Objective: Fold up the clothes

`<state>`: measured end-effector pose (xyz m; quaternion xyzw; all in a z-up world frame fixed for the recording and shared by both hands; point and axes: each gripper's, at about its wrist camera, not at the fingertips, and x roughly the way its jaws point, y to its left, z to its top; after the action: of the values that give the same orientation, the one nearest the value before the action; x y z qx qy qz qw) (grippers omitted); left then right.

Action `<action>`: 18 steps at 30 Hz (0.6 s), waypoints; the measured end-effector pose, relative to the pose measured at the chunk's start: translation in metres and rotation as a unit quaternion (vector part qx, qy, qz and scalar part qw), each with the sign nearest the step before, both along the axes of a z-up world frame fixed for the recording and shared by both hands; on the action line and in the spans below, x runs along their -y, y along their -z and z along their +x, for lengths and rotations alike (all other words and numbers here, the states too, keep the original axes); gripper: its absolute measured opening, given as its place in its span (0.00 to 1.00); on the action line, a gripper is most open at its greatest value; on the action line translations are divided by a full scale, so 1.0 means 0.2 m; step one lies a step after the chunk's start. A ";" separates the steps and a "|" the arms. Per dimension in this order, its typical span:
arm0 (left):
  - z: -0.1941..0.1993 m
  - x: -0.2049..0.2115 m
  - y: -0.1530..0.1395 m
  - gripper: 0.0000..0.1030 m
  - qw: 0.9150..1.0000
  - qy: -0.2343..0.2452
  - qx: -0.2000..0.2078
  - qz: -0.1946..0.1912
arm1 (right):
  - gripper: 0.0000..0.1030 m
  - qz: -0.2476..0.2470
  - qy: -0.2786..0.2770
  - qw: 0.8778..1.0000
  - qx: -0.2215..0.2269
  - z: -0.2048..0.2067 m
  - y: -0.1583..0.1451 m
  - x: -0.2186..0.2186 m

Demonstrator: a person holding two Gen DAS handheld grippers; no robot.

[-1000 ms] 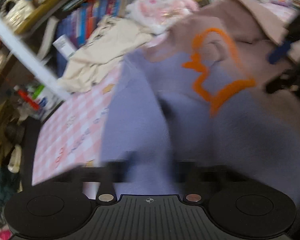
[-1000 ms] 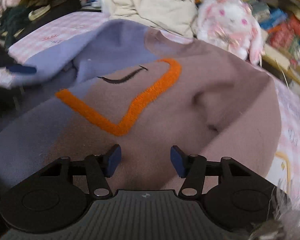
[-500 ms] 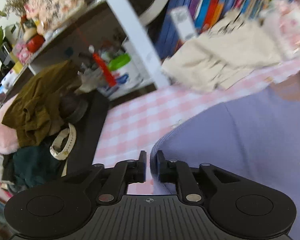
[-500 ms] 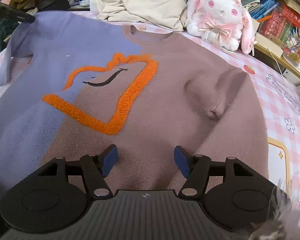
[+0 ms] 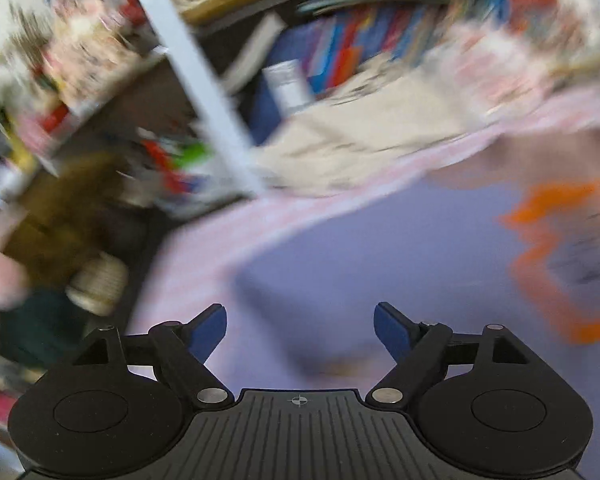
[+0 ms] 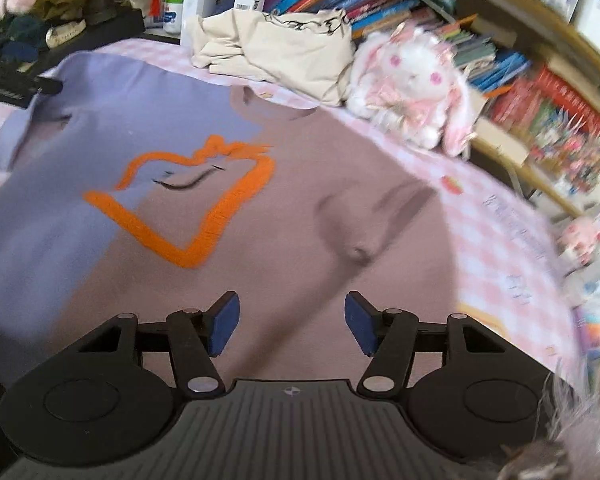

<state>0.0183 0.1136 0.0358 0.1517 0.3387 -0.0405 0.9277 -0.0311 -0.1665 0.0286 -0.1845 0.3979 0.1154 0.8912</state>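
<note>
both my left tongs (image 5: 299, 330) and right tongs (image 6: 291, 322) gape empty over the sweater (image 6: 228, 216); cream clothes (image 6: 284, 50) and plush bunny (image 6: 414, 88) crowd its collar (books behind).

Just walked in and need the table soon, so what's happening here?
A person with a gripper in each hand is folding clothes. A purple and brown sweater lies spread flat on the pink checked cloth, not yet folded. Both the left gripper and the right gripper are open and hold nothing, each hovering over the sweater. A cream garment and a plush bunny sit at the far edge, by the bookshelf.
</note>
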 end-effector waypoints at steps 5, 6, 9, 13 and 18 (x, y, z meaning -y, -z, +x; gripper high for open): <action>-0.08 0.20 0.12 0.81 0.998 0.018 -0.046 -0.030 | 0.48 -0.021 0.004 0.999 -0.024 0.00 0.07 0.10; -0.08 0.24 0.15 0.81 0.998 0.020 -0.056 -0.022 | 0.46 -0.014 0.006 0.999 -0.029 0.02 0.09 0.12; -0.09 0.32 0.20 0.81 0.997 0.029 -0.067 -0.002 | 0.33 0.001 0.015 0.999 -0.039 0.05 0.11 0.18; -0.11 0.36 0.23 0.81 0.997 0.017 -0.081 0.005 | 0.03 -0.030 0.045 0.998 -0.014 0.11 0.08 0.31; -0.14 0.37 0.24 0.81 0.996 -0.015 -0.088 -0.004 | 0.01 -0.037 0.125 0.990 0.045 0.24 -0.06 0.65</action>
<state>-0.0091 0.0386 -0.0120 0.1387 0.4210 -0.0415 0.8954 0.0176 -0.2971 0.0415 -0.1714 0.3811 -0.0199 0.9083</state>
